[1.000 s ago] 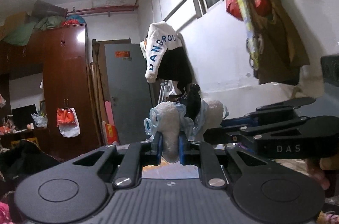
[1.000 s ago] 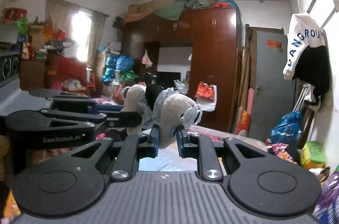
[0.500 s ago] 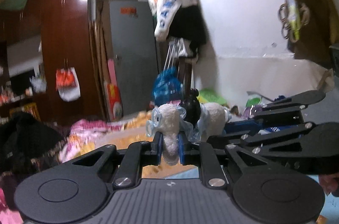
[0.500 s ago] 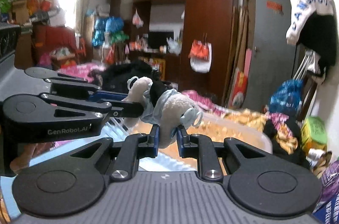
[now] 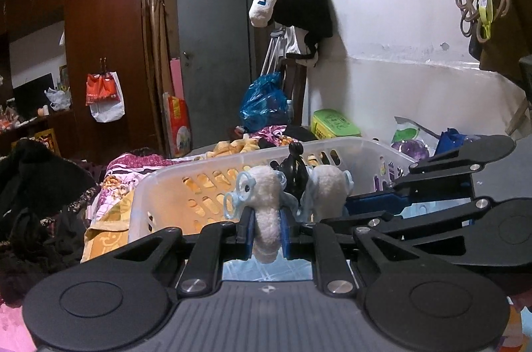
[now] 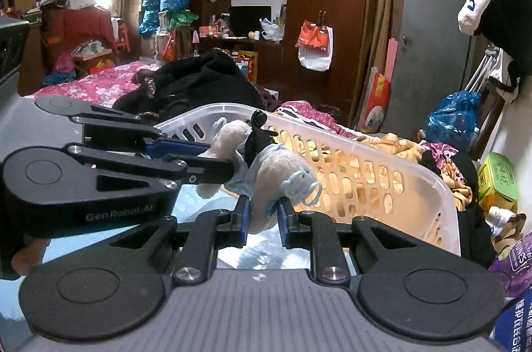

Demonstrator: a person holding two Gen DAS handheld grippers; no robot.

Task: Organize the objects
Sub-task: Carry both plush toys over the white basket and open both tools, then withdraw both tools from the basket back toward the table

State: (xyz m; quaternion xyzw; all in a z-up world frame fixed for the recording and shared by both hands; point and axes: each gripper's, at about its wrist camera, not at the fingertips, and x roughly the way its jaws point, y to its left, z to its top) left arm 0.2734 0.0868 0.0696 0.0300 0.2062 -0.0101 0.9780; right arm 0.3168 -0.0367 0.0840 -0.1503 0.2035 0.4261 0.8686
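Note:
A fluffy white hanger (image 5: 266, 195) with pale blue plastic rings and a black hook (image 5: 294, 159) is held between both grippers. My left gripper (image 5: 266, 229) is shut on one fluffy end. My right gripper (image 6: 262, 215) is shut on the other end (image 6: 279, 172). In the left wrist view the right gripper (image 5: 345, 209) reaches in from the right; in the right wrist view the left gripper (image 6: 212, 159) reaches in from the left. The hanger hangs at the near rim of a white slotted plastic basket (image 5: 199, 167), whose long side (image 6: 365, 145) runs to the right.
The basket rests on a bed covered in patterned bedding. A pile of black clothes (image 6: 199, 79) lies behind it to the left. A blue plastic bag (image 5: 262, 102) and a green box (image 5: 335, 124) stand by the white wall. A grey door (image 5: 212, 52) and a brown wardrobe (image 5: 103, 36) are behind.
Both grippers have tipped downward and travelled together with the hanger still in them. The ceiling has left the views, and the white basket and bed have come into sight just beyond the hanger.

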